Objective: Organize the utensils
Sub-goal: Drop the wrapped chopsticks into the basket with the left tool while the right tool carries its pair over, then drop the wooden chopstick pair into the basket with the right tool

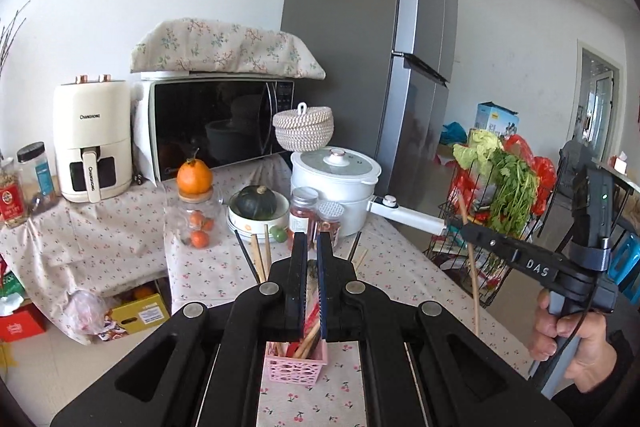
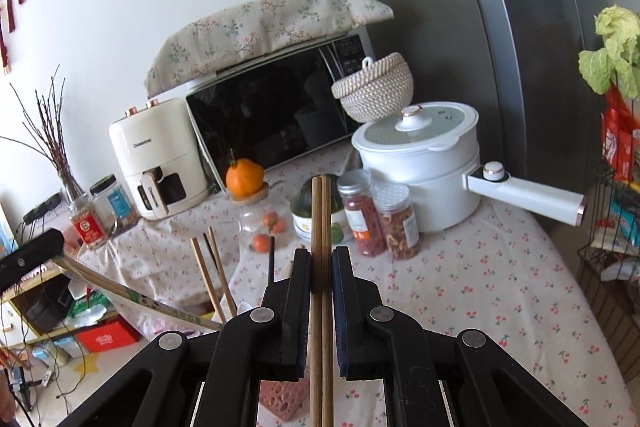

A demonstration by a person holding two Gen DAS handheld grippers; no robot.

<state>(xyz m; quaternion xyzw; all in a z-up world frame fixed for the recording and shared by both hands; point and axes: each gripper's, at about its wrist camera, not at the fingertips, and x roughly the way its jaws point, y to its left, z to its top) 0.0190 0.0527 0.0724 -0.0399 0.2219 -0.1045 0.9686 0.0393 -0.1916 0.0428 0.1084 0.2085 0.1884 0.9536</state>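
A pink perforated holder (image 1: 294,367) stands on the floral tablecloth below my left gripper (image 1: 312,241), with several chopsticks (image 1: 260,255) sticking out of it. The left jaws are nearly together; chopsticks show in the narrow gap and the right wrist view shows them (image 2: 132,293) slanting down from its tip. My right gripper (image 2: 321,253) is shut on a pair of brown wooden chopsticks (image 2: 321,227), held upright above the holder (image 2: 280,401). In the left wrist view the right gripper (image 1: 466,227) is at the right with its chopsticks (image 1: 472,267) hanging down.
Behind the holder stand two spice jars (image 2: 378,215), a white electric pot (image 2: 424,155) with a long handle, a bowl with a squash (image 1: 256,205), a jar topped by an orange (image 1: 196,203), a microwave (image 1: 216,125) and an air fryer (image 1: 94,143). A fridge (image 1: 360,27) and vegetable rack (image 1: 496,187) stand right.
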